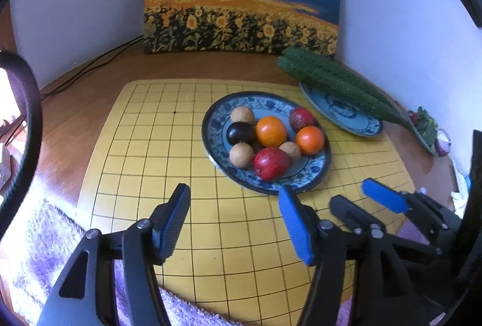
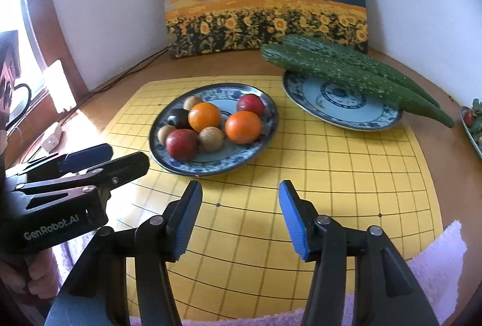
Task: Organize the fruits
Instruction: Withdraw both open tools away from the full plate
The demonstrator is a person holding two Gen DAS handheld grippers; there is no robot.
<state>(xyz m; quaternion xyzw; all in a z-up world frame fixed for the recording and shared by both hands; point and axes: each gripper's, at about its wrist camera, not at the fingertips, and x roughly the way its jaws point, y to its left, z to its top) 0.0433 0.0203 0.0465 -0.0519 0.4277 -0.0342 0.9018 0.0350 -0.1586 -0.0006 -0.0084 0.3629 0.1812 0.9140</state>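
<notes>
Round glossy fruits [image 2: 211, 127] on patterned porcelain plate [image 2: 265, 127], bumpy cucumbers [image 2: 346, 70]

A glossy glazed ceramic plate [image 2: 265, 127] carries smooth, shiny fruits [image 2: 243, 127], a second glazed plate [image 2: 346, 112] bears rough, warty green gourds [image 2: 346, 70], and both stand on a matt yellow gridded mat [image 2: 331, 175] over polished wooden worktop [image 1: 75, 130] beside fluffy purple cloth [image 1: 45, 235].

free: yellow mat [image 2: 301, 175] before tools | blocked: fruit plate [image 2: 265, 127], cucumbers [image 2: 346, 70] behind
</notes>
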